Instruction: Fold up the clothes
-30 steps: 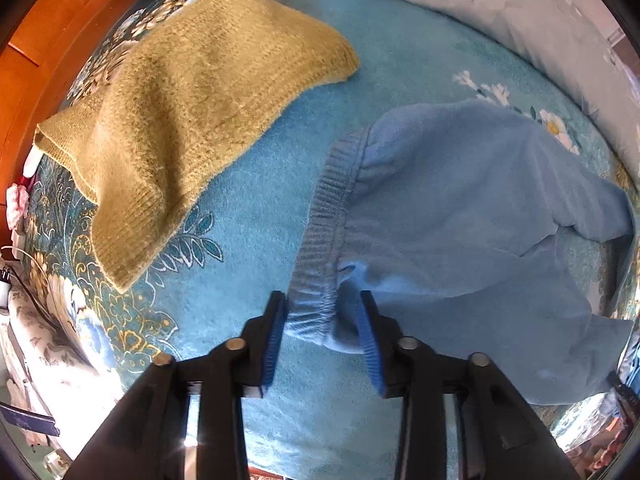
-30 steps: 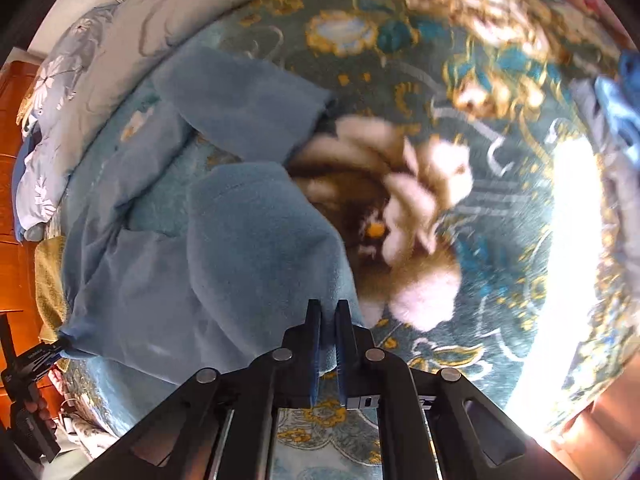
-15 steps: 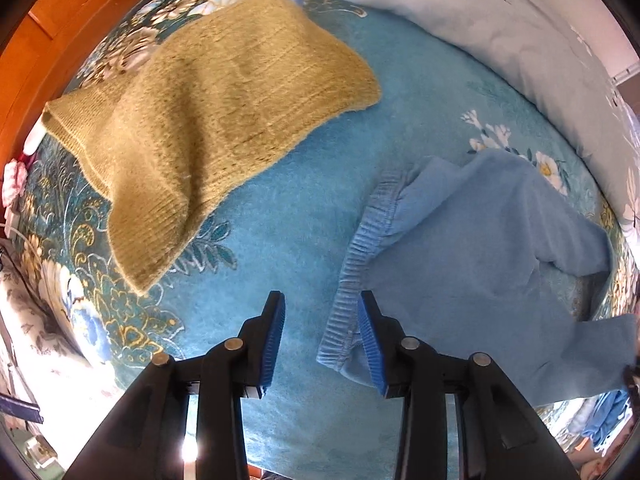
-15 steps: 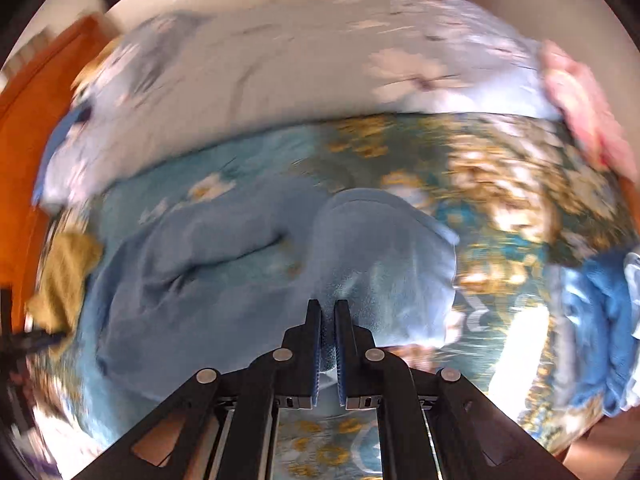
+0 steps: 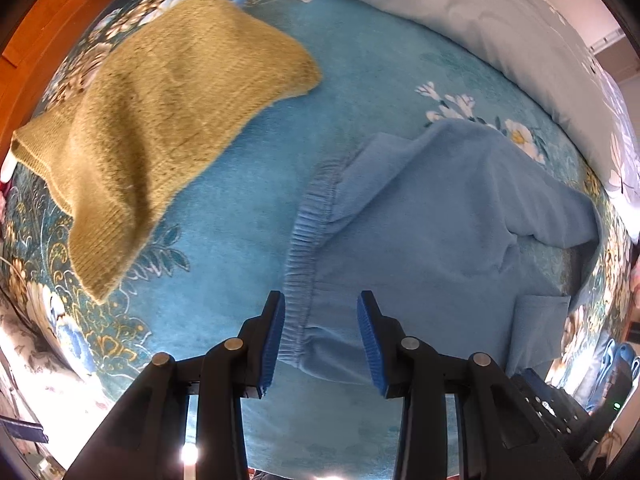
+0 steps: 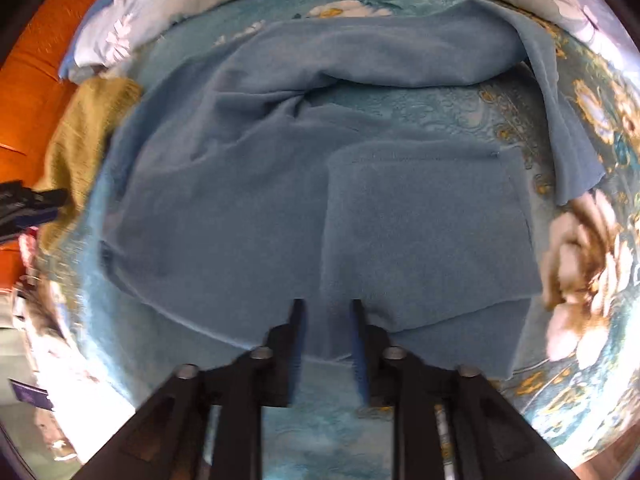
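- Bed (image 5: 360, 80): teal floral spread; serves as the only holder here, bearing two garments; pale floral quilt (image 5: 500, 20) heaped along the far edge; orange wooden frame (image 5: 36, 40) at far left.
- Blue trousers (image 5: 440, 220): fleece, lying spread on the spread, right of centre in the left view; ribbed elastic waistband (image 5: 304, 248) runs along their left edge toward the near side; one leg folded over the other, seen in the right view as a squarish flap (image 6: 428, 220) on top; the other leg stretches far and right.
- Yellow sweater (image 5: 160, 120): knit, lying flat at far left, well apart from the trousers.
- Left gripper (image 5: 320, 332): pointing down, jaws partly apart, straddling the near end of the waistband; pads clear of the cloth, nothing gripped.
- Right gripper (image 6: 326, 332): blurred; jaws opening, over the near hem of the folded leg; cloth lies between them, pads not pressing.
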`<state>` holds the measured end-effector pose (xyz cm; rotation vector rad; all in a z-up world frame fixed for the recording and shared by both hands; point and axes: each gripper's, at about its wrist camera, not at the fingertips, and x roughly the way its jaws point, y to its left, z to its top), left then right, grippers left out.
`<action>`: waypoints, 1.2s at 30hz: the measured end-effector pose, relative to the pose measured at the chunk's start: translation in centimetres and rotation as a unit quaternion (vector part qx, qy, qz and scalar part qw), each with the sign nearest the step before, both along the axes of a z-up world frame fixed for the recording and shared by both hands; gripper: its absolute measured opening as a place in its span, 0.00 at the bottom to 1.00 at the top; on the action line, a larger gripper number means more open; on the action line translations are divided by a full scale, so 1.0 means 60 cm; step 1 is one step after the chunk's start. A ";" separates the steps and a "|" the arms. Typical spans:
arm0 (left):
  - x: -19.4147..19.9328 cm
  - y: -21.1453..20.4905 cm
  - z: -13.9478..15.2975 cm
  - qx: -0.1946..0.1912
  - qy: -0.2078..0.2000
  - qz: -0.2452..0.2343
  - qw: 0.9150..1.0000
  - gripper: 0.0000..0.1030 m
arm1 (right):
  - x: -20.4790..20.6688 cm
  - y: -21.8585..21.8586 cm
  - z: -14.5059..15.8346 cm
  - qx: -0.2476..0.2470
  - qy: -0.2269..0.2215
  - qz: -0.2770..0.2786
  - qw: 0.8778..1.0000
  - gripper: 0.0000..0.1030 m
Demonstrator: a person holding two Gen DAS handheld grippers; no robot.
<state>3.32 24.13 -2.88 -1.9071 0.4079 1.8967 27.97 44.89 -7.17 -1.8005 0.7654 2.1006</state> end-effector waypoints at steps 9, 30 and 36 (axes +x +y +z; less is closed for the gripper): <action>0.012 0.030 0.006 0.009 -0.004 -0.009 1.000 0.38 | 0.103 0.120 0.046 -0.003 0.042 -0.172 0.984 0.46; 0.043 0.042 0.014 -0.018 0.006 -0.034 0.999 0.38 | 0.123 0.157 -0.049 -0.075 0.031 -0.263 0.961 0.45; 0.055 0.051 0.016 -0.017 0.004 -0.038 0.999 0.38 | 0.116 0.158 -0.029 -0.065 0.046 -0.254 0.964 0.04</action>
